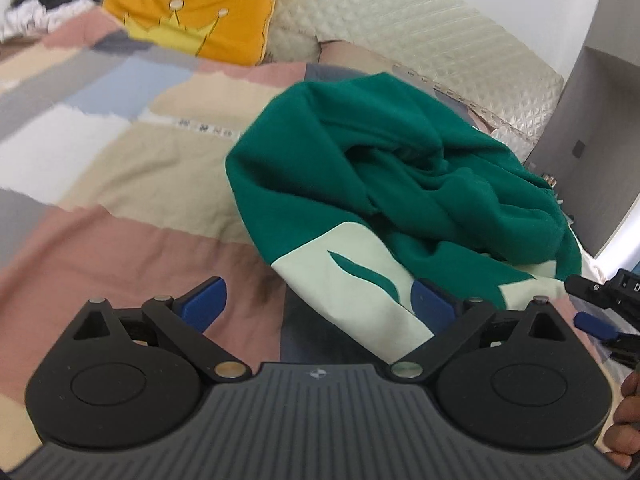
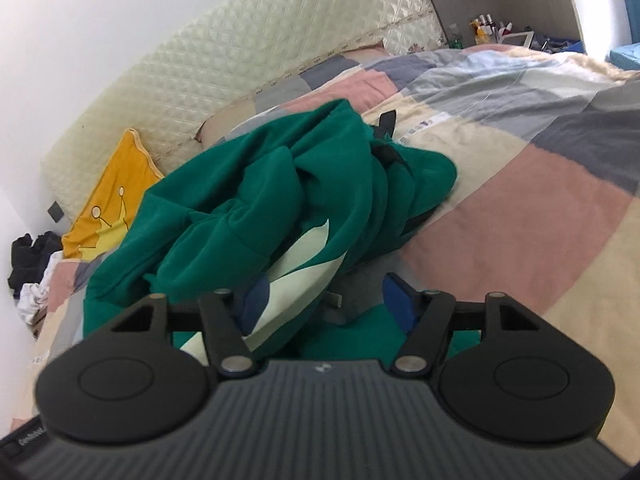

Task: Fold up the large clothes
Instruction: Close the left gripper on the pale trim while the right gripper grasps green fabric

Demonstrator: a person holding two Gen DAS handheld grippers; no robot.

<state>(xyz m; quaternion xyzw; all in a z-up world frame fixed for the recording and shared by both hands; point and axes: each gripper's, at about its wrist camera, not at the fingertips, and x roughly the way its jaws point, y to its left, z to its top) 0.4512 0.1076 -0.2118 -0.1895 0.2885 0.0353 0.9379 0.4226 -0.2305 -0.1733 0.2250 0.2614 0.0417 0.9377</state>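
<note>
The sweatshirt [image 1: 384,184] lies bunched on my bed [image 1: 120,184], near its headboard [image 1: 400,28]; a cushion [image 1: 200,24] leans there, left of it.

The green garment [image 2: 280,184] hides the right claw's [image 2: 324,300] left fingertip.

Left gripper [image 1: 320,300] jaws apart over crumpled green garment [image 1: 400,184] on patchwork quilt [image 1: 120,184].

Matt fleecy green garment [image 1: 400,184]; quilted glossy headboard [image 1: 420,28]
</note>
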